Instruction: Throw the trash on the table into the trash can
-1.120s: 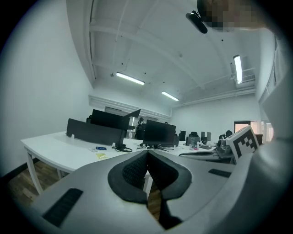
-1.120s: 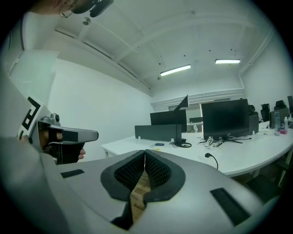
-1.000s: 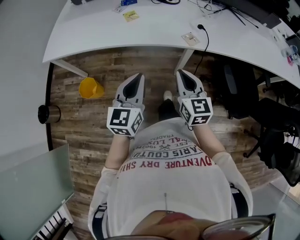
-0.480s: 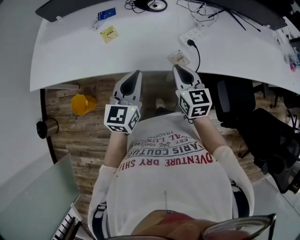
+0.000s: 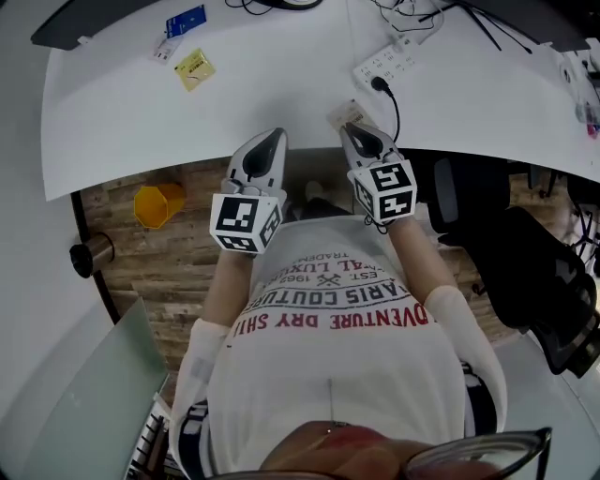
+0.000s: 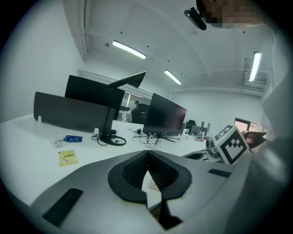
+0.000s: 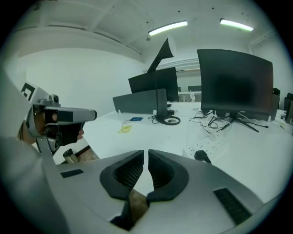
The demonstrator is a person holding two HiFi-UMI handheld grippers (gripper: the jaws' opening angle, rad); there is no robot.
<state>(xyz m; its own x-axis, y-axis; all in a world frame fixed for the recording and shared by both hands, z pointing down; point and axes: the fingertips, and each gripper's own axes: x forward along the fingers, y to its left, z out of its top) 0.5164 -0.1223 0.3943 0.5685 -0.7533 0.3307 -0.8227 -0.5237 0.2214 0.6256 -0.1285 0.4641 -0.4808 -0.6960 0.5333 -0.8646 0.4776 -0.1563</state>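
Both grippers reach over the near edge of the white table (image 5: 122, 122), and neither holds anything. My left gripper (image 5: 273, 139) is shut, its pads meeting at the tips (image 6: 147, 153). My right gripper (image 5: 348, 129) is shut too (image 7: 146, 151), with its tip just short of a small clear packet (image 5: 345, 113) at the table's edge. Farther back on the left lie a yellow packet (image 5: 194, 67) (image 6: 67, 157) (image 7: 124, 129), a blue card (image 5: 185, 21) (image 6: 73, 138) and a small white wrapper (image 5: 167, 49). The yellow trash can (image 5: 157, 204) stands on the wooden floor under the table's left end.
A white power strip (image 5: 386, 66) with a black plug and cable lies just beyond the right gripper. Monitors (image 6: 165, 119) and loose cables stand at the back of the table. A black office chair (image 5: 525, 272) is at the right, a metal cylinder (image 5: 91, 253) on the floor at the left.
Both grippers have moved forward together, from above the floor to the table's near edge. The table has come closer in the head view. The jaws have stayed shut.
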